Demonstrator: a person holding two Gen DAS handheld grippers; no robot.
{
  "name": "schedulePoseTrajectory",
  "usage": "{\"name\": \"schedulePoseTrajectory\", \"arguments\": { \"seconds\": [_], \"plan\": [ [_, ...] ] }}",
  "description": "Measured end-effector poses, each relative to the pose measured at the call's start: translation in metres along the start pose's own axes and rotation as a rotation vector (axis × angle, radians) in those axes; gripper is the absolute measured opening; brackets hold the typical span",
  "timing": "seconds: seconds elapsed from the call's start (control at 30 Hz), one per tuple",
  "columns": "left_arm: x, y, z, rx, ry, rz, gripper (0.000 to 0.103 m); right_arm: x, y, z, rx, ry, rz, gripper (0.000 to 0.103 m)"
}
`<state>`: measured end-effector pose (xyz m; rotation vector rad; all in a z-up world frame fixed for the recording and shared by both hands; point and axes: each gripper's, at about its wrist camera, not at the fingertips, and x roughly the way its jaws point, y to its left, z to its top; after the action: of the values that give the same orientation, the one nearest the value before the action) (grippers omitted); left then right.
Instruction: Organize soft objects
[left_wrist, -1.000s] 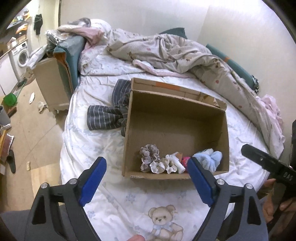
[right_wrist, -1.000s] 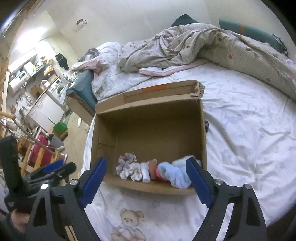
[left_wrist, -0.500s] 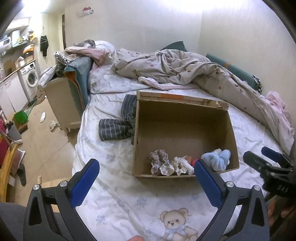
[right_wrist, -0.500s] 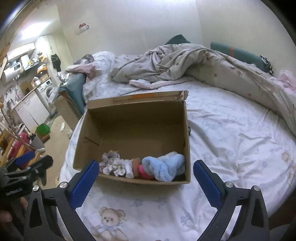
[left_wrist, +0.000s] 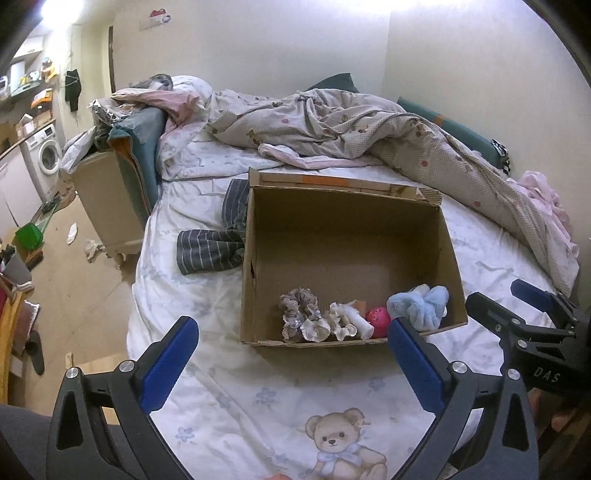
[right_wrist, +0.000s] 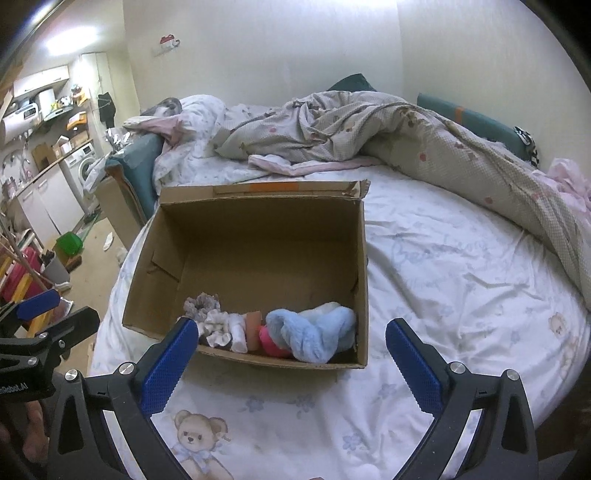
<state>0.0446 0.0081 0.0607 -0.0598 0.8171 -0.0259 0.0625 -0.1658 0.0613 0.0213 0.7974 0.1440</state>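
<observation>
An open cardboard box (left_wrist: 343, 236) (right_wrist: 258, 221) sits on the bed. Along its near wall lie a grey scrunchie (left_wrist: 297, 306) (right_wrist: 201, 304), a white scrunchie (left_wrist: 345, 319) (right_wrist: 218, 326), a pink ball (left_wrist: 378, 317) (right_wrist: 269, 338) and a fluffy light-blue piece (left_wrist: 421, 304) (right_wrist: 314, 328). My left gripper (left_wrist: 291, 369) is open and empty, held above the sheet in front of the box. My right gripper (right_wrist: 291, 365) is open and empty, also in front of the box; it shows at the right in the left wrist view (left_wrist: 517, 314).
A striped dark garment (left_wrist: 214, 247) lies left of the box. A crumpled duvet (left_wrist: 351, 129) covers the far side of the bed. A bedside cabinet (left_wrist: 107, 199) stands at the bed's left edge. The floor at left holds clutter and a washing machine (left_wrist: 44, 158).
Both grippers have pulled back and risen from the box, which now looks smaller and farther. Both stay open and empty; the box contents have not moved.
</observation>
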Motion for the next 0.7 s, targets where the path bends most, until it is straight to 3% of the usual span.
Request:
{"name": "schedulePoseTrajectory", "arguments": {
  "seconds": [0.7],
  "plan": [
    [0.0007,0.0069,0.0019,-0.045,0.009,-0.019,0.102,0.0022,-0.0012,-0.0001,0.012,0.015,0.003,0.103]
  ]
}}
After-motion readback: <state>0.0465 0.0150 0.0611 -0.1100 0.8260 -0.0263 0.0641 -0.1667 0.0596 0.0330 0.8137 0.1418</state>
